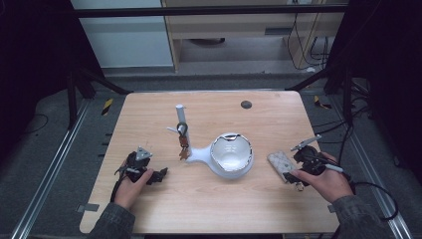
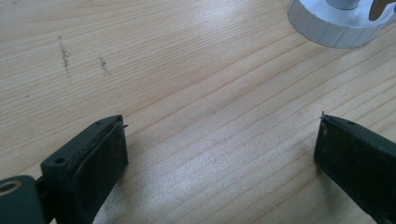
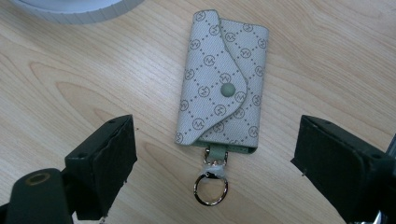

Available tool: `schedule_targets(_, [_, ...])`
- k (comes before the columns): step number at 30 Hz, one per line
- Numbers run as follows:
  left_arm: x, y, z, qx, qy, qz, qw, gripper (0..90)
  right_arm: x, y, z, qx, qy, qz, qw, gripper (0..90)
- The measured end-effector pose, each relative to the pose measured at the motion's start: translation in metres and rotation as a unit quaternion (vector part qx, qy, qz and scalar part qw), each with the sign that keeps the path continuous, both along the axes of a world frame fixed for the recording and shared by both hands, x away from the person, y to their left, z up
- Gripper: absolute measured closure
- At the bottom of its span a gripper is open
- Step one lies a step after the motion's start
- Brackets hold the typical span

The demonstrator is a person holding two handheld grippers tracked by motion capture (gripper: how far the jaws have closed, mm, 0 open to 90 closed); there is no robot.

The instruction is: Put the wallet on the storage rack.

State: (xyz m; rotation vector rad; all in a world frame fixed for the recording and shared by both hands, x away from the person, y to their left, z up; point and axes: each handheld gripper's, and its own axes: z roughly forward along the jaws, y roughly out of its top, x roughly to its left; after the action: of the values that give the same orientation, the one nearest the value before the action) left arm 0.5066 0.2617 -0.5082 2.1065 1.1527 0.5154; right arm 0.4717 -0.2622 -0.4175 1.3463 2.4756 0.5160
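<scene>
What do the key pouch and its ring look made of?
Key pouch: likely coated canvas or faux leather, matte; the printed monogram, dotted diamond lines and snap button suggest it. Ring: shiny silver metal, with bright reflections. Table: pale wood-grain, possibly laminate.

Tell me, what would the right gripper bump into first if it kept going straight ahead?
Probably the key pouch. It lies flat on the table right ahead of the open right gripper, between its jaws' line, with its key ring nearest. Depth is hard to judge.

One key pouch (image 3: 222, 79), one white stand (image 1: 230, 157), two tongs (image 1: 160, 175) (image 1: 291, 177).
</scene>
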Motion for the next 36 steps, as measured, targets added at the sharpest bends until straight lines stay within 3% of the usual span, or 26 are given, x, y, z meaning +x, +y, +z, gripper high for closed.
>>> schedule_targets(14, [0.000, 0.000, 0.000, 0.001, 0.000, -0.002, 1.0000, 1.7, 0.013, 0.003, -0.014, -0.010, 0.032, -0.012, 0.9994, 9.1])
schedule_targets(15, [0.000, 0.000, 0.000, 0.002, 0.000, -0.002, 1.0000, 1.6, 0.016, 0.005, -0.017, -0.007, 0.041, -0.024, 0.9988, 9.7])
schedule_targets(21, [0.000, 0.000, 0.000, 0.001, 0.000, -0.003, 1.0000, 1.4, 0.026, 0.009, -0.028, -0.013, 0.058, -0.032, 0.9977, 12.9])
schedule_targets(36, [0.000, 0.000, 0.000, 0.001, 0.001, -0.004, 1.0000, 0.9, 0.036, 0.011, -0.042, -0.018, 0.078, -0.046, 0.9957, 18.4])
